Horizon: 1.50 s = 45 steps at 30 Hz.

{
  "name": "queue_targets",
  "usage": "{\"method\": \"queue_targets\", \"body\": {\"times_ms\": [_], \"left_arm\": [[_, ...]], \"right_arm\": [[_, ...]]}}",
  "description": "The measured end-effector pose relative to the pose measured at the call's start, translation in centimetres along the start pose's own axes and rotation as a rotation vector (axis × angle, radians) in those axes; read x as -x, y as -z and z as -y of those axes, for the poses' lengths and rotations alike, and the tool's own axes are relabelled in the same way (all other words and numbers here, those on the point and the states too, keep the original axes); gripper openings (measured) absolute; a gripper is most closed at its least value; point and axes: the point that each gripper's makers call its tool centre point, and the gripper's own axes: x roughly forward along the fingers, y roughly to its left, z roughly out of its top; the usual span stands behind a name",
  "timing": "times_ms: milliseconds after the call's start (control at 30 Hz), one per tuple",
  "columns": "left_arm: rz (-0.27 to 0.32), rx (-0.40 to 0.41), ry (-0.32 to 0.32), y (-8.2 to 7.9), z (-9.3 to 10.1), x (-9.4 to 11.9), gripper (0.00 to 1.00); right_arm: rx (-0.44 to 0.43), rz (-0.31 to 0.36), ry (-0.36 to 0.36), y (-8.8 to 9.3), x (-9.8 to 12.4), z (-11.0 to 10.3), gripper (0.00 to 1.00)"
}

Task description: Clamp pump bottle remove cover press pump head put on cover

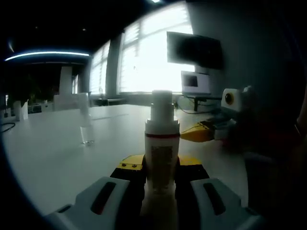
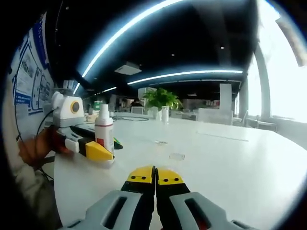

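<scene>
Left tongs (image 1: 160,179) pinching white red-banded pump bottle (image 1: 161,143) at frame centre; clear cover (image 1: 87,125) standing left on white desk (image 1: 57,153). Right tongs (image 2: 154,176) pressed together, empty.

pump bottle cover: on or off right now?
Off. The pump bottle, clamped upright in the left gripper, shows a bare pump head; a clear cover stands apart on the table.

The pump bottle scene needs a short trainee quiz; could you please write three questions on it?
1. True or false: the left gripper is shut on the bottle.
2. Where is the clear cover? A: on the bottle. B: standing on the table. C: in the right gripper.
3. Fill in: the right gripper's jaws are ____.
Key: 1 true; 2 B; 3 shut.
</scene>
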Motion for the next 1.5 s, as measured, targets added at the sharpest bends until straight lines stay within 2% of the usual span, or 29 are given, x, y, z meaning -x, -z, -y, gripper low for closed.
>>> {"method": "queue_targets", "body": {"times_ms": [167,267,400,733,833,867,933,1000,1100,1267,1500], "left_arm": [[0.0,-0.001,0.0,0.0,0.0,0.0,0.14],[0.0,-0.004,-0.002,0.0,0.1,0.0,0.14],[0.0,-0.006,-0.003,0.0,0.0,0.0,0.14],[-0.001,-0.004,-0.002,0.0,0.1,0.0,0.14],[-0.002,-0.004,-0.002,0.0,0.0,0.0,0.14],[-0.002,-0.005,-0.002,0.0,0.0,0.0,0.14],[-0.002,-0.007,-0.003,0.0,0.1,0.0,0.14],[-0.002,-0.006,-0.003,0.0,0.0,0.0,0.14],[-0.003,-0.004,-0.003,0.0,0.1,0.0,0.14],[-0.004,0.005,-0.014,0.1,-0.2,0.0,0.14],[-0.004,0.008,-0.011,0.1,-0.2,0.0,0.14]], "right_arm": [[0.008,-0.001,0.003,0.1,0.0,0.4,0.0],[0.029,-0.014,0.038,0.3,-0.1,0.9,0.0],[0.044,-0.034,0.044,0.6,-0.2,1.2,0.0],[0.038,-0.022,0.05,-0.4,-0.1,0.8,0.0],[0.075,-0.046,0.044,-0.8,-0.1,0.5,0.0],[0.087,-0.097,0.046,-0.4,0.1,0.5,0.0],[0.151,-0.121,0.059,-1.0,0.2,0.6,0.0],[0.15,-0.147,0.05,-1.3,0.4,0.5,0.0],[0.199,-0.155,0.029,-2.2,0.7,0.1,0.0],[0.271,-0.211,0.026,-2.6,0.7,0.2,0.0],[0.353,-0.225,0.011,-4.7,0.6,-0.5,0.0]]}}
